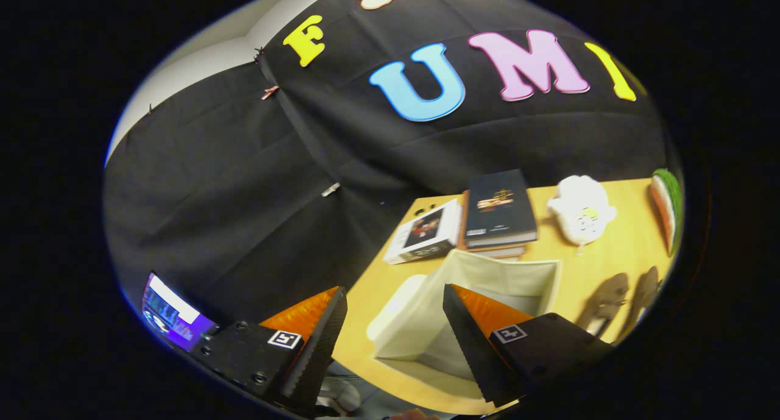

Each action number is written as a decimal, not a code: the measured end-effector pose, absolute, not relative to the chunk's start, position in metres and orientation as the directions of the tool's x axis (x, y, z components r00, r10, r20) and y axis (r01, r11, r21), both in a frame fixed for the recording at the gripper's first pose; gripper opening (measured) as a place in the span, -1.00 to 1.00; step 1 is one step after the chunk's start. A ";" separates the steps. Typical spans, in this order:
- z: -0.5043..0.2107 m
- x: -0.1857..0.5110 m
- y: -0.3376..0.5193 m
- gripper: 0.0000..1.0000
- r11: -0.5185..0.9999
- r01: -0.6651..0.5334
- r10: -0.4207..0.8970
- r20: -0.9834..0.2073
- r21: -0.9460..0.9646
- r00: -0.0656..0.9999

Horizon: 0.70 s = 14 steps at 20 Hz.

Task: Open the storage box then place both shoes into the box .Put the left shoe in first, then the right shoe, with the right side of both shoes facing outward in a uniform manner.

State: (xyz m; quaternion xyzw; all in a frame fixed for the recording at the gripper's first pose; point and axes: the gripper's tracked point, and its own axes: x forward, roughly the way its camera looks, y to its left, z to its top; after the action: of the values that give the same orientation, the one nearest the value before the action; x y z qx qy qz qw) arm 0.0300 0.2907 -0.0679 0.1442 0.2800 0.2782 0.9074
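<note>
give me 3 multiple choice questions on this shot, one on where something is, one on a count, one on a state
1. Where do the two brown shoes lie?
A. inside the storage box
B. on the table beside the box
C. on top of the books

2. How many shoes are on the table?
A. one
B. two
C. four

3. What state is the cream storage box in?
A. open, with nothing visible inside
B. shut with a lid
C. open, with both shoes inside

Answers
1. B: the shoes rest on the wooden table next to the box, just beyond the gripper, whose fingers stand apart holding nothing.
2. B: a pair lies side by side.
3. A: the top shows no lid and the inner walls that show are bare, though one finger hides part of the inside.
</note>
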 end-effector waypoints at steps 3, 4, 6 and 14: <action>-0.082 0.037 0.219 0.95 0.876 -0.347 0.475 -0.473 0.336 0.742; -0.090 0.040 0.197 0.95 0.897 -0.317 0.435 -0.493 0.308 0.753; -0.107 0.041 0.161 0.95 0.927 -0.271 0.371 -0.521 0.260 0.768; -0.208 0.029 0.047 0.97 0.985 -0.154 0.166 -0.694 0.079 0.701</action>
State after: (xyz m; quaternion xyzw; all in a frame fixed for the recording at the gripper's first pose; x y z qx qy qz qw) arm 0.0294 0.0465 -0.2083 0.0075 0.3768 0.0868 0.9222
